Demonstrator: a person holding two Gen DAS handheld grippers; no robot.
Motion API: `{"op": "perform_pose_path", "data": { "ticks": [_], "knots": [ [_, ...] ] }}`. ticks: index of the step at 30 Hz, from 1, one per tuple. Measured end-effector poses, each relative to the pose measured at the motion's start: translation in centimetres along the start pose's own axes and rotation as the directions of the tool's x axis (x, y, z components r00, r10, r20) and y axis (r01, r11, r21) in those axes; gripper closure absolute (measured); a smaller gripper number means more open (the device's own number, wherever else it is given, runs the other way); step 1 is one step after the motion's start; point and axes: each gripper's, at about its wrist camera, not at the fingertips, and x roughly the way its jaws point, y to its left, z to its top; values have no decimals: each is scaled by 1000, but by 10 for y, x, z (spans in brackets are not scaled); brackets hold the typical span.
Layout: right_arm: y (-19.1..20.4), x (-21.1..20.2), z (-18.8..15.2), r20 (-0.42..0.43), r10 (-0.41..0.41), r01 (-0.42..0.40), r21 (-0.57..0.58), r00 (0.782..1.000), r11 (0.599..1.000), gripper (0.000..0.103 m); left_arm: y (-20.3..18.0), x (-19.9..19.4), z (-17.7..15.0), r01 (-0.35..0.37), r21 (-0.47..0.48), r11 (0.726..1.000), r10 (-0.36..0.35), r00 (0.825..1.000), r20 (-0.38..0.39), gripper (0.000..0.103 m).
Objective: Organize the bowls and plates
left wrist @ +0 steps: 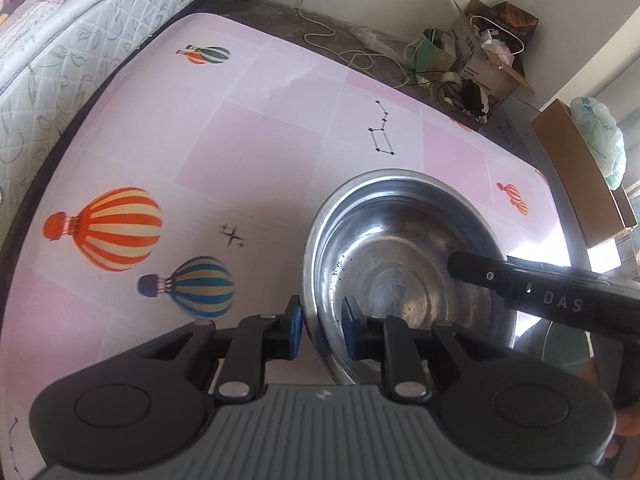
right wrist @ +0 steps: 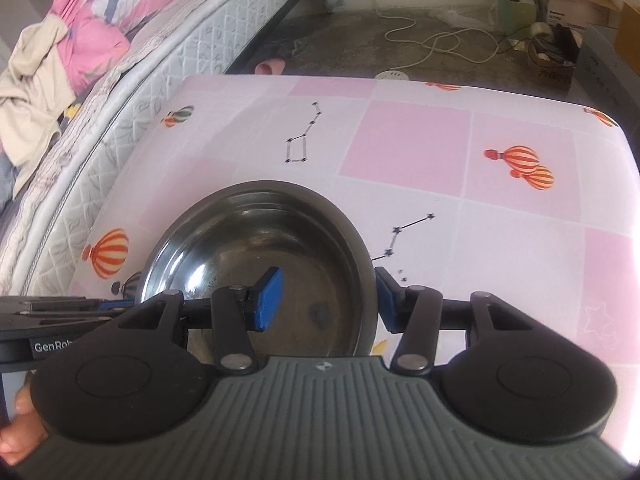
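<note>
Bowl: a steel bowl (left wrist: pixel 404 264) (right wrist: pixel 260 264) stands on the counter (left wrist: pixel 240 152) (right wrist: pixel 440 152), near its front edge; nothing lies inside it, only dull marks and reflections on the metal.
Counter cover: pink and white squares with hot-air balloons and star patterns.
Left gripper: the left gripper (left wrist: pixel 319 332) straddles the bowl's near-left rim, one blue pad (left wrist: pixel 295 330) outside the wall and the other inside. The jaws are narrowly parted; a small gap shows on each side of the rim, so it is not pinched.
Right gripper: the right gripper (right wrist: pixel 326 304) straddles the bowl's right rim, one pad (right wrist: pixel 269 304) well inside over the basin, the other just outside the wall. The jaws stand wide apart and grasp nothing.
Other containers: cardboard boxes (left wrist: pixel 492 56) on the floor beyond the counter hold mixed clutter; a green bag (left wrist: pixel 434 52) sits beside them.
Bed: a quilted mattress (right wrist: pixel 168 76) runs along the counter's left side, with pink bedding (right wrist: pixel 92 32) on top.
Writing: "DAS" reads on the right gripper's body in the left wrist view; "GenRob" shows, cut off, on the left gripper's body in the right wrist view. The printing on the boxes is too small to read.
</note>
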Motion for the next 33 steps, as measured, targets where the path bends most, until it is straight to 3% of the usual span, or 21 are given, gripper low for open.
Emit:
{"op": "perform_pose_path", "data": {
  "ticks": [7,18,26,33],
  "knots": [
    [58,5,-15,-50,16,-22,-117,999,993,54,28,-22,-21,-49,-7,999,49,999,-19,83],
    [80,-4,-42,-68,67,-73,-82,995,994,53,44,-41,-44,-62,-23,998,61,998,-21,81],
    [71,-11,-52,-8,92,-92,-3,996,996,54,39,-54,-51,-64,11,998,63,997,52,69],
    [61,-42,-52,114,65,-65,3,991,998,54,36,-80,-53,-42,8,999,41,990,135,54]
  ]
}}
